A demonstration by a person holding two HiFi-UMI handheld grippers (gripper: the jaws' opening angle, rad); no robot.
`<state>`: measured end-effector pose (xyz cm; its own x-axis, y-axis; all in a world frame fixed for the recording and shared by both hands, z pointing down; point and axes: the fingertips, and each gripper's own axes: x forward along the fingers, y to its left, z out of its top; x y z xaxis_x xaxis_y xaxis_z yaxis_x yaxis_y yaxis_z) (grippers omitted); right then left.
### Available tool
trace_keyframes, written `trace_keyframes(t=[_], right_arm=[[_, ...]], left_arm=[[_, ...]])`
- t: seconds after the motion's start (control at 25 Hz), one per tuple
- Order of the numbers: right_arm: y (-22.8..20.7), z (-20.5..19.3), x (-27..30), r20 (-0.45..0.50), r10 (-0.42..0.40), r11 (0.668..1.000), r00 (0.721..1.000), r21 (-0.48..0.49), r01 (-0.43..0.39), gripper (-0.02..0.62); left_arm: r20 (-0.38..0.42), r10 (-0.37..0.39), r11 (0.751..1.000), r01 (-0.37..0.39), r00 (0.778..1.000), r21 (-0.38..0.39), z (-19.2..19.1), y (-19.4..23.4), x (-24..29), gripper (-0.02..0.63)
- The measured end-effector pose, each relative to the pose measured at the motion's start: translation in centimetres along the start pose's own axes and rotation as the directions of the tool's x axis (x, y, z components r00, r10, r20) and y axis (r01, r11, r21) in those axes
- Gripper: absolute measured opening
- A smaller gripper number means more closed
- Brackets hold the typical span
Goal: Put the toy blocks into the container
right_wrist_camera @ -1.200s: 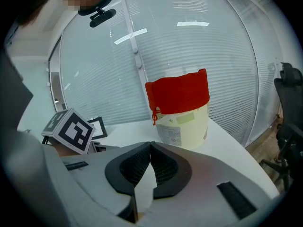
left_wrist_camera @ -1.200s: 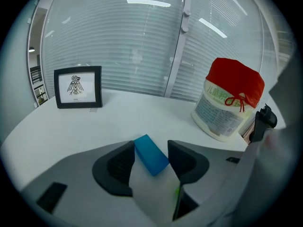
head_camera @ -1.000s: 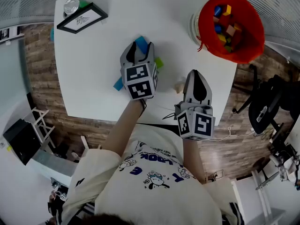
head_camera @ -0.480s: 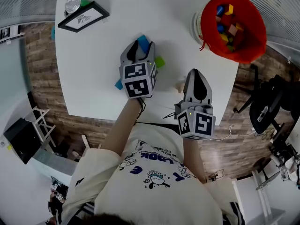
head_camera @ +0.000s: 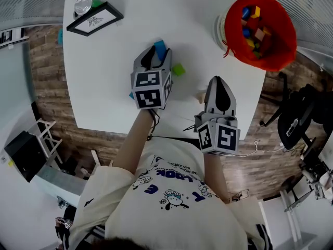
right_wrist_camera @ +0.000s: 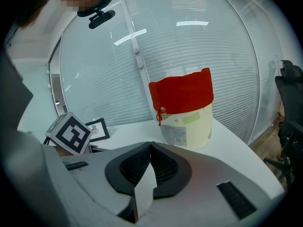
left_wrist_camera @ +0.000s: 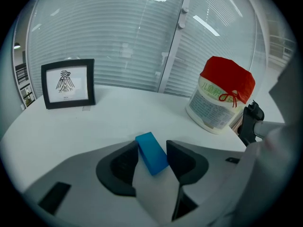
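Observation:
A blue block (left_wrist_camera: 151, 154) sits tilted between the jaws of my left gripper (left_wrist_camera: 152, 146), and both pads touch its sides. In the head view the left gripper (head_camera: 156, 56) is at the middle of the white table (head_camera: 119, 82), with the blue block (head_camera: 160, 47) showing at its tips. Just to its right lies a green block (head_camera: 178, 69). The red-lined container (head_camera: 263, 25) stands at the far right corner with several coloured blocks inside. My right gripper (head_camera: 218, 83) hovers near the front edge, jaws shut and empty (right_wrist_camera: 151, 146), pointing at the container (right_wrist_camera: 184, 109).
A black picture frame (head_camera: 93, 19) and a shiny can (head_camera: 80, 5) stand at the table's far left corner. A small beige piece (head_camera: 200, 95) lies left of the right gripper. An office chair (head_camera: 299, 113) stands beyond the table's right edge.
The left gripper has tipped slightly, its marker cube shifting up and left. The blue piece at its lower left is now almost hidden, and the green block shows more fully.

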<state>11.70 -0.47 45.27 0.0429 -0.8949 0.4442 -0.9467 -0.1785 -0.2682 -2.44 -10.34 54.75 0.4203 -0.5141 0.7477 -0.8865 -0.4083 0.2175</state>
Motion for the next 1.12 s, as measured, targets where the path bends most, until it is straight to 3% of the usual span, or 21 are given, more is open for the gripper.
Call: trace_keyframes(t=[0.12, 0.32, 0.68, 1.12], right_arm=[[0.15, -0.02, -0.09, 0.001, -0.002, 1.0, 1.0, 0.006, 0.002, 0.026], [0.38, 0.04, -0.04, 0.0, 0.005, 1.0, 1.0, 0.0, -0.005, 0.026], [0.51, -0.21, -0.25, 0.002, -0.005, 1.0, 1.0, 0.017, 0.005, 0.026], [0.37, -0.19, -0.38, -0.001, -0.014, 1.0, 1.0, 0.013, 0.014, 0.026]], left_arm=[[-0.01, -0.022, 0.999, 0.023, 1.0, 0.042, 0.11, -0.15, -0.06, 0.178], [-0.01, -0.028, 0.998, 0.029, 1.0, 0.06, 0.12, -0.16, -0.02, 0.179], [-0.026, 0.03, 0.995, -0.028, 0.999, 0.099, -0.12, -0.44, 0.53, 0.218], [-0.001, 0.071, 0.993, -0.07, 0.997, 0.091, 0.0, 0.04, 0.55, 0.19]])
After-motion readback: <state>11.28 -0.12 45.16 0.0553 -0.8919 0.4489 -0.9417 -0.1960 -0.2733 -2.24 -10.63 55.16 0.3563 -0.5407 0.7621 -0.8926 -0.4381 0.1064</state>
